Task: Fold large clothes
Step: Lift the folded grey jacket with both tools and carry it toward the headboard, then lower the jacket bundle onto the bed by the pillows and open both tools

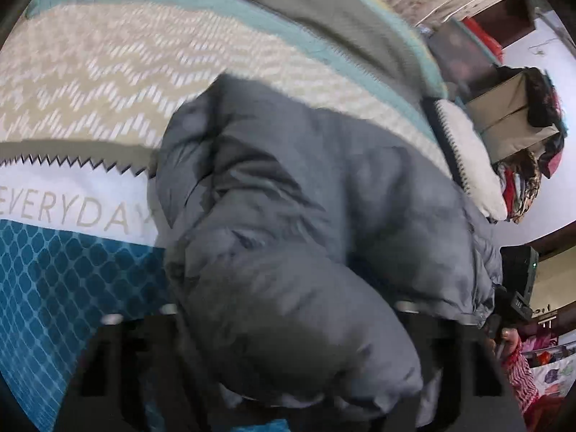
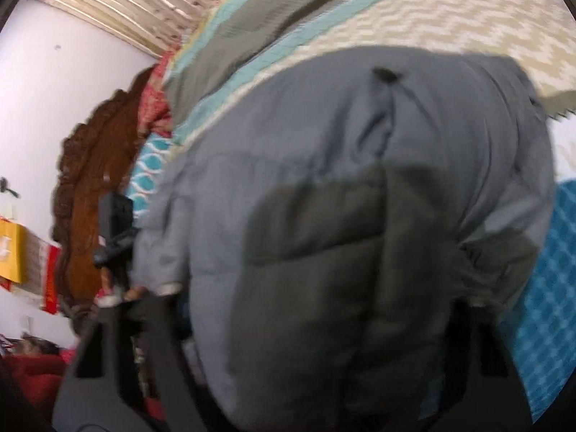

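Since the grey puffer jacket (image 1: 306, 237) bulges right between both tools' fingers, the left gripper (image 1: 288, 370) and right gripper (image 2: 309, 367) look clamped on it, bulk stretching ahead over the patterned bedspread (image 1: 108, 82).

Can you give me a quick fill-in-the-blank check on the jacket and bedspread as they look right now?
1. The puffy jacket is ____ in colour.
2. The jacket lies on a patterned bedspread printed with the word ____.
3. In the left wrist view, the bedspread's blue lattice section lies to the ____ of the jacket.
4. In the right wrist view, the carved wooden headboard lies to the ____ of the jacket.

Missing words: grey; EVERYDAY; left; left
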`<state>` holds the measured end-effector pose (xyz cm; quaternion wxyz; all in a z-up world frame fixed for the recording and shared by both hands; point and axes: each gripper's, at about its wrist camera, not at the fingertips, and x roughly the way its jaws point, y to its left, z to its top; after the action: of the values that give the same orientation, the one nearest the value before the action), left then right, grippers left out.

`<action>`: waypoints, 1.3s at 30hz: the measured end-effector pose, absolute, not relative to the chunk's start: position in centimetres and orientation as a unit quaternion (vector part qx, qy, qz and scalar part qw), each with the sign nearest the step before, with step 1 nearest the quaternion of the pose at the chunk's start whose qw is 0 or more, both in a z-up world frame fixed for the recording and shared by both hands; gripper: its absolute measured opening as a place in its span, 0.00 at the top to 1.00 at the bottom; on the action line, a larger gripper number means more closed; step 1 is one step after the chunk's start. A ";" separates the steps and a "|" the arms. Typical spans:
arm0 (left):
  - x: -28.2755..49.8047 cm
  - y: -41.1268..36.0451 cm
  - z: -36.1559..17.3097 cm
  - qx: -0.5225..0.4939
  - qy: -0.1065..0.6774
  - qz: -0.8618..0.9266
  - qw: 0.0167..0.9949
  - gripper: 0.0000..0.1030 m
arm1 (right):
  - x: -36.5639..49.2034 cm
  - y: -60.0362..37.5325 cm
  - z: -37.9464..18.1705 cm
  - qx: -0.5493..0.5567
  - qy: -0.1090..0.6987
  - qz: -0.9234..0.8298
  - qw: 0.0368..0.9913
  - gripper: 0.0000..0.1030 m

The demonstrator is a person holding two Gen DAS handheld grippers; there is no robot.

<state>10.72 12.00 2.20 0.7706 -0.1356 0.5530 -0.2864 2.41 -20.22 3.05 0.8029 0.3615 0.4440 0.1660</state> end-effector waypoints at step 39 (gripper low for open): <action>24.4 49.9 4.9 -0.163 0.361 0.194 0.897 0.29 | 52.2 14.0 11.2 0.200 0.396 0.114 0.889 0.17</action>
<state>24.40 49.92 4.90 0.8975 -0.1634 0.3606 0.1945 52.19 13.98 11.18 0.8890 0.2002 0.3958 0.1136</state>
